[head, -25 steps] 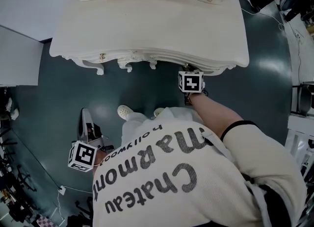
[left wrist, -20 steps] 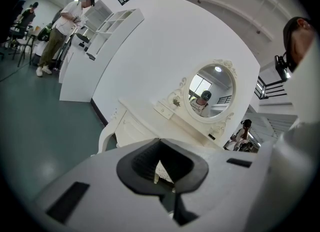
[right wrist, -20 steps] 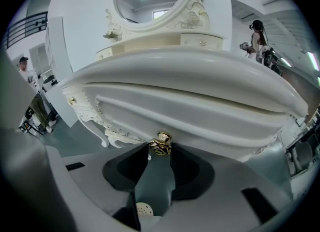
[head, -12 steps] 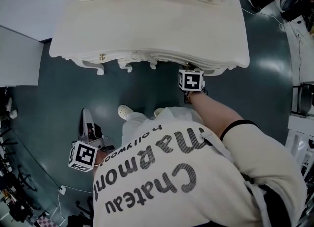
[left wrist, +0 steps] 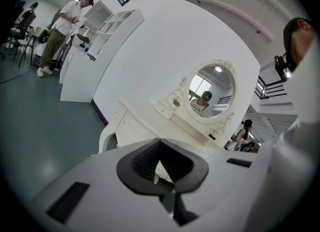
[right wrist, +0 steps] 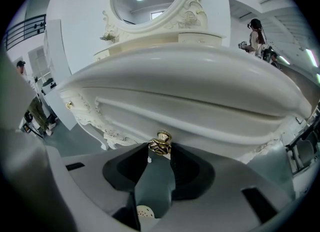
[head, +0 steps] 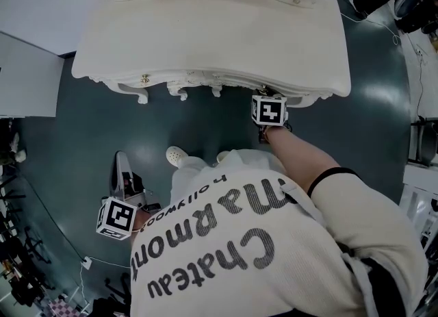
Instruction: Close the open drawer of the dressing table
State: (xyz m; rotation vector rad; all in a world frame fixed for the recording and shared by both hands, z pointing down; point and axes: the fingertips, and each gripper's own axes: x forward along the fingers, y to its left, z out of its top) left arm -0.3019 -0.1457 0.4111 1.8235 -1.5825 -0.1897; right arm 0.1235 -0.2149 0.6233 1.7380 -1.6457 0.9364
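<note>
The cream dressing table (head: 212, 35) fills the top of the head view. Its right drawer front (right wrist: 210, 121) curves under the tabletop and carries a small gold knob (right wrist: 161, 143). From above, only a thin strip of that drawer (head: 301, 99) shows past the tabletop's edge. My right gripper (right wrist: 161, 148) has both pads against the knob; in the head view its marker cube (head: 268, 111) sits right at the table's front edge. My left gripper (head: 120, 161) hangs low at the person's left side, jaws together and holding nothing, far from the table.
An oval mirror (left wrist: 210, 93) stands on the table's back. A second gold knob (head: 144, 78) sits at the table's left front. Carved legs (head: 179, 92) hang below the front edge. The person's shoes (head: 176, 155) are on the dark green floor. People stand far off (left wrist: 62, 30).
The right gripper's cube has edged slightly closer to the table's front edge. The left gripper has stayed where it was.
</note>
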